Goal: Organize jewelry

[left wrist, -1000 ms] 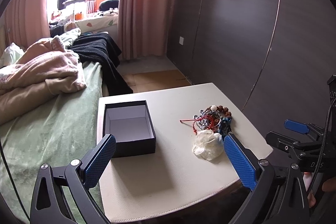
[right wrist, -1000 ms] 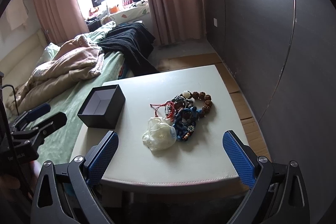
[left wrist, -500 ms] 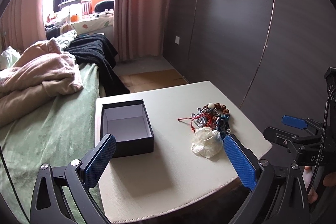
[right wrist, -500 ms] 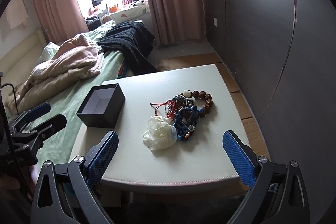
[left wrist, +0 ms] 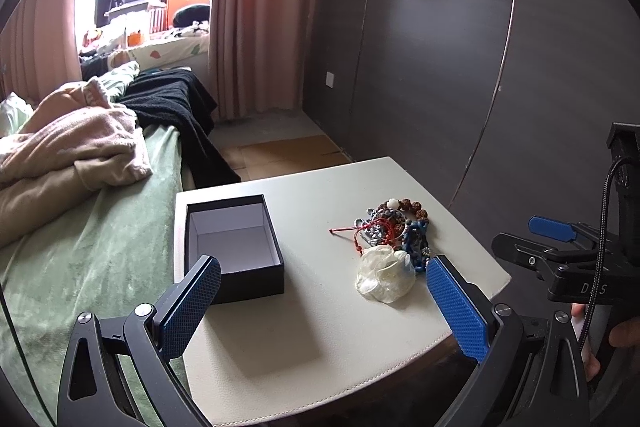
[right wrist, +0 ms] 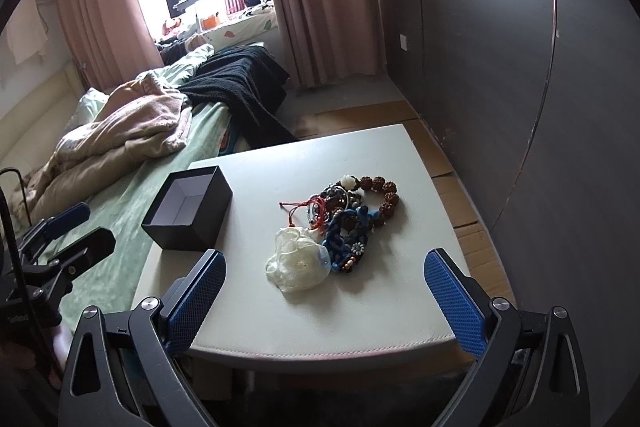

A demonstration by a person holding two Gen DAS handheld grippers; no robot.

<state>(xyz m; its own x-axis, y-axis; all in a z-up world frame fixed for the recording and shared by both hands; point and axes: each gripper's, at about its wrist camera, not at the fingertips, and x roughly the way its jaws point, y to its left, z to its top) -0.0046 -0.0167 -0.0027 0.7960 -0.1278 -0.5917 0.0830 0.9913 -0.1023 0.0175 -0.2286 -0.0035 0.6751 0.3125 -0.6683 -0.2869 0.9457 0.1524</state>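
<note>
An open black box [left wrist: 234,245] [right wrist: 188,213] with a white inside sits on the left part of a small white table [left wrist: 320,339] [right wrist: 328,319]. To its right lies a pile of jewelry [left wrist: 394,229] [right wrist: 350,215]: brown bead bracelet, red cord, blue braided pieces, and a cream fabric pouch [left wrist: 386,277] [right wrist: 298,265]. My left gripper [left wrist: 324,305] hangs open over the table's near edge, nothing between its fingers. My right gripper [right wrist: 324,301] is open too, just short of the pouch. Each gripper also shows at the side of the other view.
A bed with a green sheet [left wrist: 80,247], a pink blanket [left wrist: 68,147] and black cloth [left wrist: 176,107] borders the table's left side. A dark panelled wall [left wrist: 440,67] rises behind and to the right. Cardboard [right wrist: 460,187] lies on the floor beside the table.
Both grippers have crept slightly forward toward the table; the left view has shifted a little. Both stay open, and the box and jewelry have not moved.
</note>
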